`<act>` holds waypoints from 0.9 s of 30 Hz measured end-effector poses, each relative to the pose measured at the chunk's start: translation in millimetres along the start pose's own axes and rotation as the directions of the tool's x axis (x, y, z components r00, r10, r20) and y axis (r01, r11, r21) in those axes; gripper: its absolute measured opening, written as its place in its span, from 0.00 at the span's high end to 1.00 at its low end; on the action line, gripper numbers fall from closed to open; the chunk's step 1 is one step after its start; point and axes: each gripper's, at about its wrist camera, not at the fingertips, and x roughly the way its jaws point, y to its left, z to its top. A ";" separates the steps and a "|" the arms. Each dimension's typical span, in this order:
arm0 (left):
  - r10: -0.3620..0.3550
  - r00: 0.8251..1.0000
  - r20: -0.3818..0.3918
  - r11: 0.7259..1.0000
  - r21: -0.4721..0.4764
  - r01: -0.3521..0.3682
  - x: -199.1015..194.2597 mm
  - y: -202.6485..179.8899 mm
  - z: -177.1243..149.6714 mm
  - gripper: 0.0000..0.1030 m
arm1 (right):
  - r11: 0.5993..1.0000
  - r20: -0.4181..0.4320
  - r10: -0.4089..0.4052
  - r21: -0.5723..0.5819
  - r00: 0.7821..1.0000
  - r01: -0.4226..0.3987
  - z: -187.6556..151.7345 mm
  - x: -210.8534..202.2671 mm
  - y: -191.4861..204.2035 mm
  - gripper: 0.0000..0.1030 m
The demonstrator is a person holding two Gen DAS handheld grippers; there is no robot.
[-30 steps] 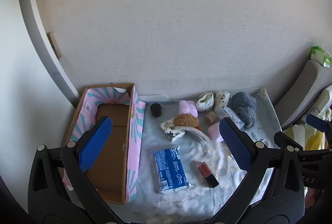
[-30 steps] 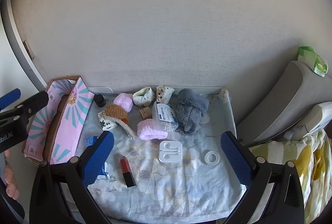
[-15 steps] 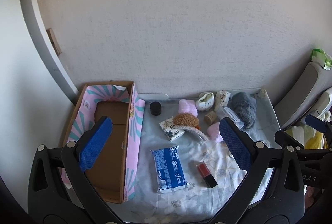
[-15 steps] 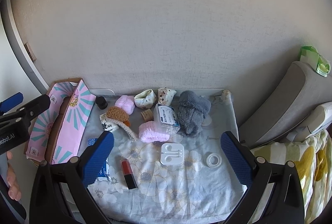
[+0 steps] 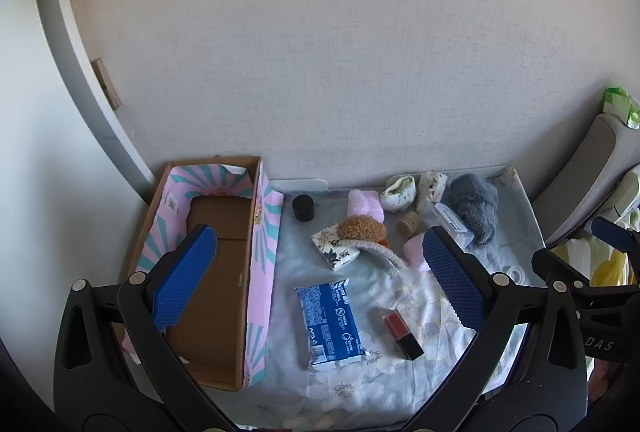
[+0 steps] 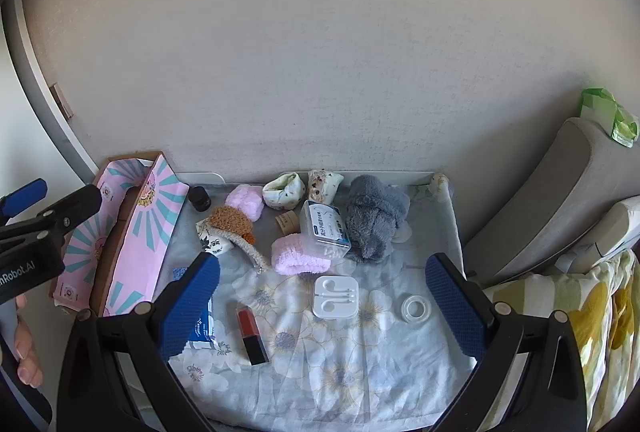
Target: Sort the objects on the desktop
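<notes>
Both claws hang above the table with jaws spread wide and nothing between them: the left claw (image 5: 320, 284) looks down over the open cardboard box (image 5: 216, 272) at the lower left of its frame, and the right claw (image 6: 324, 304) is centred over the flowered cloth (image 6: 360, 360) that covers the table.

Nothing appears to be in the box, so the sorting looks to be at its start, and the step in hand is probably choosing and reaching for a first item.

The loose pieces in the lower part of the frame are the sensible opening picks. In the left wrist view the blue tissue pack (image 5: 330, 320) lies just right of the box and the lipstick (image 5: 402, 330) sits a little further right. In the right wrist view the white earphone case (image 6: 335, 296) and the tape roll (image 6: 416, 308) lie apart from everything else.

The pile in the upper middle, with the grey plush (image 6: 374, 220), pink fluffy band (image 6: 298, 256) and clear plastic box (image 6: 324, 228) touching or overlapping, is better left until the ground before it is emptied.

For the lipstick, the jaws should close across its narrow sides. The cloth is wrinkled and may be pinched along with flat things.
</notes>
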 end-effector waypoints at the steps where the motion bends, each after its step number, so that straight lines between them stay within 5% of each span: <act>1: -0.002 1.000 0.002 1.000 0.000 0.002 -0.6 -0.4 0.2 0.00 | 1.000 0.000 -0.001 -0.001 1.000 0.001 0.2 -0.3 0.3 0.00; 27: -0.017 1.000 -0.026 1.000 0.004 0.017 10.3 -3.5 -1.3 0.00 | 1.000 -0.002 0.013 -0.004 1.000 -0.013 0.2 4.5 1.3 0.00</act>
